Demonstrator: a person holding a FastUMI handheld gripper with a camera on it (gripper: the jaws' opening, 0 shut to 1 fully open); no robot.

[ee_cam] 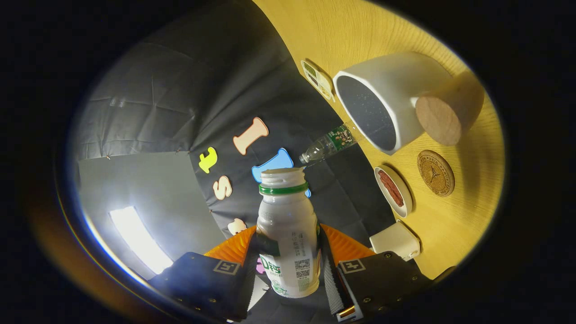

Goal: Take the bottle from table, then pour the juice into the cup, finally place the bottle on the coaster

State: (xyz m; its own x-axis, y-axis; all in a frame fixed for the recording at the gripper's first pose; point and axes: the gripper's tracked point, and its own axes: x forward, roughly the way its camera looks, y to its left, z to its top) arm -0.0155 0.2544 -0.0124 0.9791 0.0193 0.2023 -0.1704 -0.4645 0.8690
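Observation:
My gripper is shut on a white juice bottle with a green neck ring and no cap; both fingers press on its sides. The view is rolled hard, so the wooden table stands almost on edge beyond the bottle. The bottle's open mouth points toward a white cup with a dark speckled inside and a round wooden handle. The mouth is a short way off the cup's rim. I see no liquid flowing. A round cork coaster lies on the table just past the cup.
A small white dish with red strips sits between the coaster and the fingers. A clear water bottle stands behind the cup, a white box lies near the right finger, and a flat packet lies at the table's far side.

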